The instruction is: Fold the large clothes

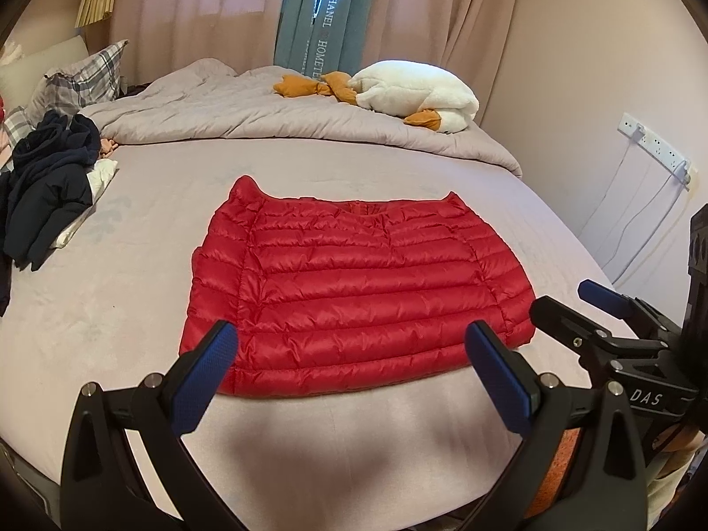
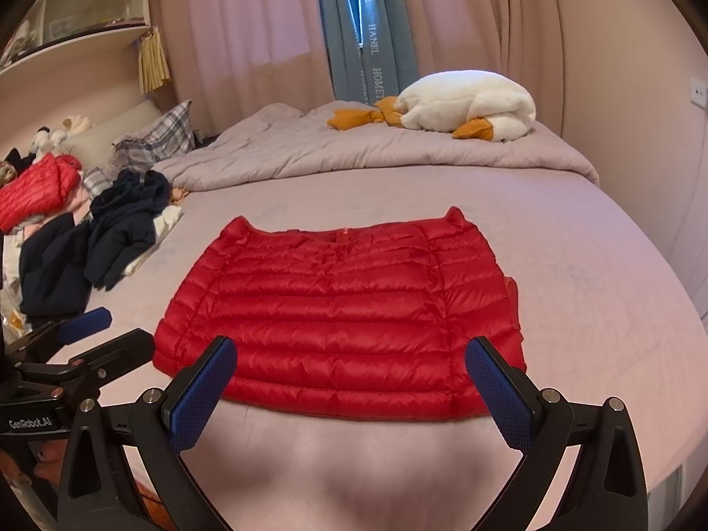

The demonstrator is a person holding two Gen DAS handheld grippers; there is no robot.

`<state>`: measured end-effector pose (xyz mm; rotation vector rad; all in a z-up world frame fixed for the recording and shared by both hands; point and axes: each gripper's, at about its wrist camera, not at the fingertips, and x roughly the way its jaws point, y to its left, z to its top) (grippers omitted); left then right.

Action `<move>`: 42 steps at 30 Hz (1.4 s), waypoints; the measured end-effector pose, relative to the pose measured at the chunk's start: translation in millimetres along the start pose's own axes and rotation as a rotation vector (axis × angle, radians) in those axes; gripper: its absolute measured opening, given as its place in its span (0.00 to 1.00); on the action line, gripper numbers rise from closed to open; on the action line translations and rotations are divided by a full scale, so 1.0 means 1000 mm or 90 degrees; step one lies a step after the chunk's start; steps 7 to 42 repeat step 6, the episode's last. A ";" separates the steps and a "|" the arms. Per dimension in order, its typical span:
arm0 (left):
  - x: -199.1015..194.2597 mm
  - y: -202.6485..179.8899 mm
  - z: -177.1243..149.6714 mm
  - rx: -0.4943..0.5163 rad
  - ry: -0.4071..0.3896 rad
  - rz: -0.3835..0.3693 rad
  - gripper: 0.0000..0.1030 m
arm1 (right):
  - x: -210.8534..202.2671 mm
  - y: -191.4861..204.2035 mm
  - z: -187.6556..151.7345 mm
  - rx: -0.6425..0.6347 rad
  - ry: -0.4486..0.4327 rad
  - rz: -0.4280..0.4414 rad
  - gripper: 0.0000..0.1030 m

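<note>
The red down jacket (image 1: 354, 283) lies flat on the bed sheet (image 1: 132, 309), in the middle of the near part of the bed, with sleeves already tucked in and the collar at the far edge. The left gripper (image 1: 354, 376) and the right gripper (image 2: 352, 387) both hang just above the near hem, jaws wide apart and holding nothing. I judge the next fold brings the near hem toward the collar. To do it well, each claw should pinch one near corner through all layers, then both lift together, because this slippery puffy cloth slides easily.
</note>
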<state>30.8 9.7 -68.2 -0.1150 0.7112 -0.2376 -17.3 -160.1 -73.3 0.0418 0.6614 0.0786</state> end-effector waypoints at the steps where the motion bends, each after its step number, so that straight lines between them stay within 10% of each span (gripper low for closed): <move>1: 0.000 0.000 0.000 -0.001 0.000 0.000 1.00 | 0.000 0.000 0.000 0.000 0.000 0.000 0.99; 42: 0.000 0.001 0.000 -0.005 0.000 0.002 1.00 | -0.001 0.000 -0.001 -0.005 0.000 -0.002 0.99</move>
